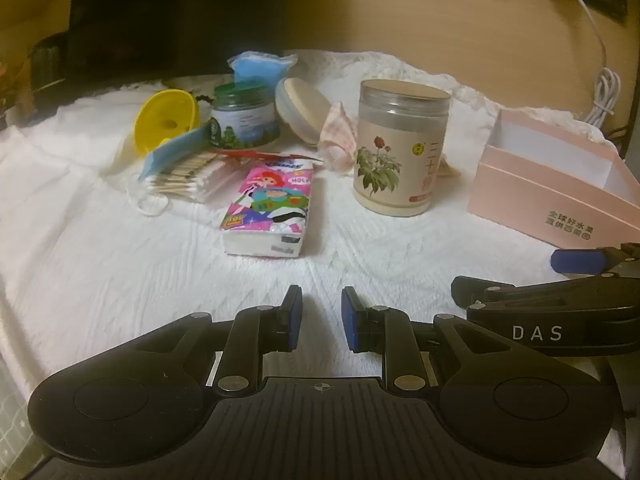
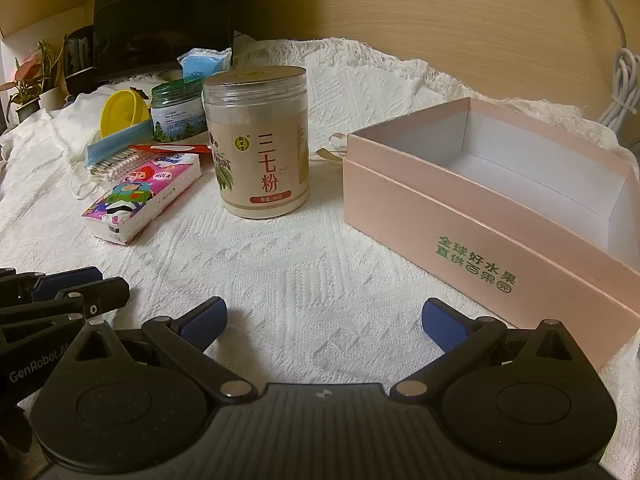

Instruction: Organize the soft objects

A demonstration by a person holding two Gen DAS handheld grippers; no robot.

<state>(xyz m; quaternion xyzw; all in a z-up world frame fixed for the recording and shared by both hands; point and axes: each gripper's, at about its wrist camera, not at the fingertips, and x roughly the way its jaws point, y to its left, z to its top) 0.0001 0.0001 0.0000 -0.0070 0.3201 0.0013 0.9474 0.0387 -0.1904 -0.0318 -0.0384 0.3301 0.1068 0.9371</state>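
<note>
A cartoon-printed tissue pack [image 1: 270,208] lies on the white cloth ahead of my left gripper [image 1: 321,320], which is open a little and empty. The pack also shows in the right wrist view [image 2: 140,202]. Behind it lie a bundle of cotton swabs [image 1: 188,180], a blue face mask [image 1: 176,152], a blue pack [image 1: 258,66] and a pink checked cloth [image 1: 340,140]. An open, empty pink box [image 2: 500,216] stands at the right. My right gripper [image 2: 324,320] is wide open and empty, just left of the box.
A tall beige jar [image 2: 260,144] stands between the pile and the box. A green-lidded jar [image 1: 242,116], a yellow lid [image 1: 168,118] and a round puff case [image 1: 300,108] sit at the back. A white cable [image 1: 604,92] hangs at the right, and a dark monitor [image 2: 160,16] stands behind.
</note>
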